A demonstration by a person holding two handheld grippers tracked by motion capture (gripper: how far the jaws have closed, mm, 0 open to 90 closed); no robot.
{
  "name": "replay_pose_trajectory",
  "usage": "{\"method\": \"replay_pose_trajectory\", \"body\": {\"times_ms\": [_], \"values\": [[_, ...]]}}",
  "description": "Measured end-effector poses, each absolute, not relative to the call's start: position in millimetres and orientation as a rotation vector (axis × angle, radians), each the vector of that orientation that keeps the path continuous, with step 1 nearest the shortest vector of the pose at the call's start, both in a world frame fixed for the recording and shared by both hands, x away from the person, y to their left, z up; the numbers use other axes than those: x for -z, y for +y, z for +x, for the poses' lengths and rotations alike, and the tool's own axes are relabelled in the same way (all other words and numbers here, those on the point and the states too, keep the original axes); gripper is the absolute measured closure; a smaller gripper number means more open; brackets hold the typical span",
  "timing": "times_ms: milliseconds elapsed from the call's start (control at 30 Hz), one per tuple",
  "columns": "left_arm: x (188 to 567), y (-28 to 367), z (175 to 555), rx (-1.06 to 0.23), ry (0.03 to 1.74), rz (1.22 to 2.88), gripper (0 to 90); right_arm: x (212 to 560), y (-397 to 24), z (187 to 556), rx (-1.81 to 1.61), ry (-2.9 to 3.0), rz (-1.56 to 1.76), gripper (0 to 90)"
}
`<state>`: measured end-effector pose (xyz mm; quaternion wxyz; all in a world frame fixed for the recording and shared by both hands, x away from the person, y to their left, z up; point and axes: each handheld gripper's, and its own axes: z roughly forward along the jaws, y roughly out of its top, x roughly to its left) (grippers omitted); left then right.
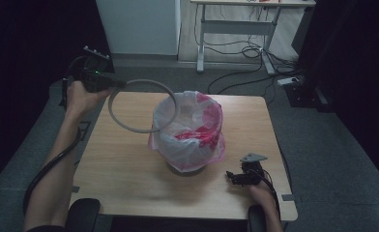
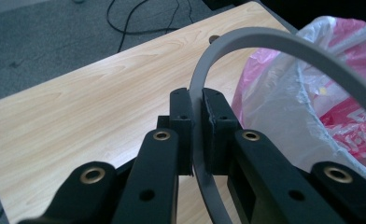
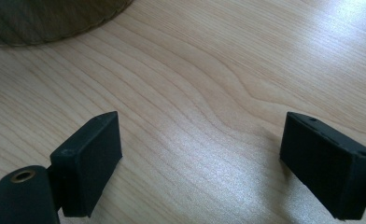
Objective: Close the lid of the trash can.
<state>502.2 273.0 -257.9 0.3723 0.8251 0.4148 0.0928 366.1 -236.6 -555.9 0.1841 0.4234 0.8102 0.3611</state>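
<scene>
A grey plastic ring [image 1: 140, 105] hangs in the air at the table's far left, its right edge overlapping the rim of the bin. My left gripper [image 1: 116, 85] is shut on the ring's left edge; in the left gripper view the ring [image 2: 246, 39] passes between its two pads [image 2: 197, 114]. A small bin lined with a white and pink plastic bag [image 1: 190, 128] stands at the middle of the wooden table [image 1: 129, 179]. My right gripper [image 1: 236, 178] rests low over the table's near right, jaws wide apart and empty [image 3: 200, 163].
The bag [image 2: 312, 98] bulges over the bin's sides. The bin's base [image 3: 45, 18] lies ahead of the right gripper. Beyond the table are a white cabinet [image 1: 139, 26], a desk frame [image 1: 236, 29] and cables [image 1: 245, 63] on grey carpet.
</scene>
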Motion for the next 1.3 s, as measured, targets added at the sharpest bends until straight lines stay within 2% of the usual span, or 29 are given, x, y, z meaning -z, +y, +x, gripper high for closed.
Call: {"method": "replay_pose_trajectory", "body": {"times_ms": [767, 1300], "values": [[279.1, 179.6, 499.8, -0.33, 0.84, 2.178, 82.4, 555.9, -236.5, 366.0, -1.018, 2.284, 1.194, 12.0], [304.5, 145.5, 496.8, -0.342, 0.764, 2.19, 81.5, 553.5, -237.3, 366.1, -0.999, 2.305, 1.199, 12.2]]}}
